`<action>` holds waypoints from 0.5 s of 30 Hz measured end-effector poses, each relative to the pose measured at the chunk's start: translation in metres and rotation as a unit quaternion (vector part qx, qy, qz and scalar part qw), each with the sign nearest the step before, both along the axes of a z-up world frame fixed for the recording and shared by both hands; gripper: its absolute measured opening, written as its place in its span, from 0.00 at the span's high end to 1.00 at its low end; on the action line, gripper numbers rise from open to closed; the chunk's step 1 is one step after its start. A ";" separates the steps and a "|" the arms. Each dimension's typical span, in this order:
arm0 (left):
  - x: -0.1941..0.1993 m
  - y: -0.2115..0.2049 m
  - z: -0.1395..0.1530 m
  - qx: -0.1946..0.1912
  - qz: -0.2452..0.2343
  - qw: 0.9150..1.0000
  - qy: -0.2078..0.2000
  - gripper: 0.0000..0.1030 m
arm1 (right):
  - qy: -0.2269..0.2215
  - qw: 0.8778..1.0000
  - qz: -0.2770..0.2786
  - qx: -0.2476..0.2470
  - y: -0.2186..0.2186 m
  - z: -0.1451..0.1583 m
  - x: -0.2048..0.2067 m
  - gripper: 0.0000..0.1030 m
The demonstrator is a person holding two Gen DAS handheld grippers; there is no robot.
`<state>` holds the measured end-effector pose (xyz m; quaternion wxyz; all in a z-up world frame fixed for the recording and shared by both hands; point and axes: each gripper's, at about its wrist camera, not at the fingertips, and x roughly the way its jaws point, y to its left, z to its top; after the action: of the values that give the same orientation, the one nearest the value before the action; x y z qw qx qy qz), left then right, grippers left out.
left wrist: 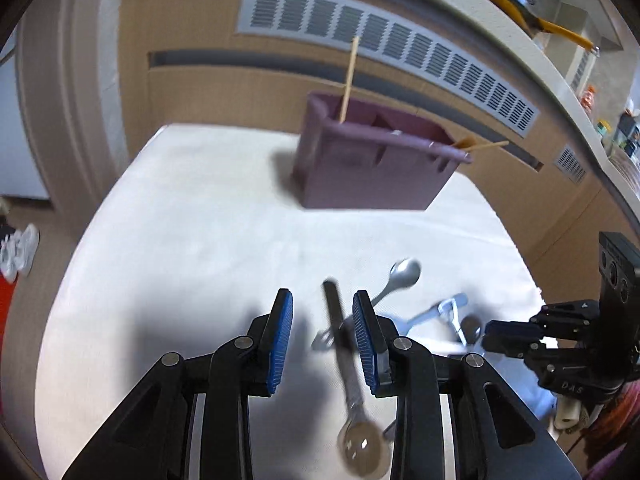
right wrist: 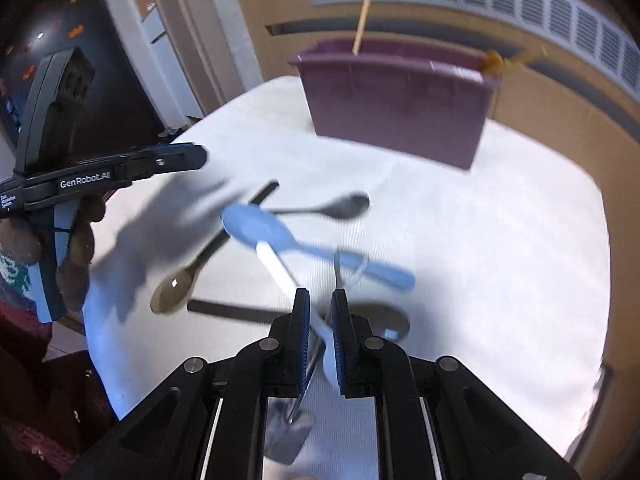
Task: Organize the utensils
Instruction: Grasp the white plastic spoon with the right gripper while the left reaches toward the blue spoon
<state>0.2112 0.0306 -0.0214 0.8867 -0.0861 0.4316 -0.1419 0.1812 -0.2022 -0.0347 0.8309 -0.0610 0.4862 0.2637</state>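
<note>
A white-clothed bench (left wrist: pixel 192 216) fills both views, its far edge close to a tan wall with a long grey vent (left wrist: pixel 384 44). A purple caddy (left wrist: pixel 372 164) stands near that far edge, a wooden stick (left wrist: pixel 349 80) upright in it, with bare cloth all around. Nearer lies a loose pile of utensils: a blue spoon (right wrist: pixel 264 230), metal spoon (right wrist: pixel 344 206) and black-handled spoon (left wrist: pixel 344 344). The left hand-held gripper (left wrist: pixel 322 340) stands apart over that handle. The right hand-held gripper (right wrist: pixel 320 336) is nearly together; whether it pinches anything cannot be told.

Blurred blue spoon (right wrist: pixel 260 228) among utensils before purple caddy (right wrist: pixel 396 100)
</note>
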 end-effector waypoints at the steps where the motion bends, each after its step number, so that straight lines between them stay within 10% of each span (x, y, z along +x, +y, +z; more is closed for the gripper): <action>1: 0.000 0.002 -0.003 -0.001 0.000 1.000 0.004 0.69 | -0.004 1.000 0.000 -0.004 -0.001 -0.001 -0.003 0.89; 15: -0.005 0.002 -0.019 -0.004 -0.017 0.999 0.040 0.69 | -0.036 0.989 0.118 -0.081 0.038 -0.013 0.002 0.89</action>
<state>0.2063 0.0323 -0.0404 0.8659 -0.0881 0.4675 -0.1547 0.1833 -0.1644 -0.0476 0.8033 -0.1950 0.4648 0.3173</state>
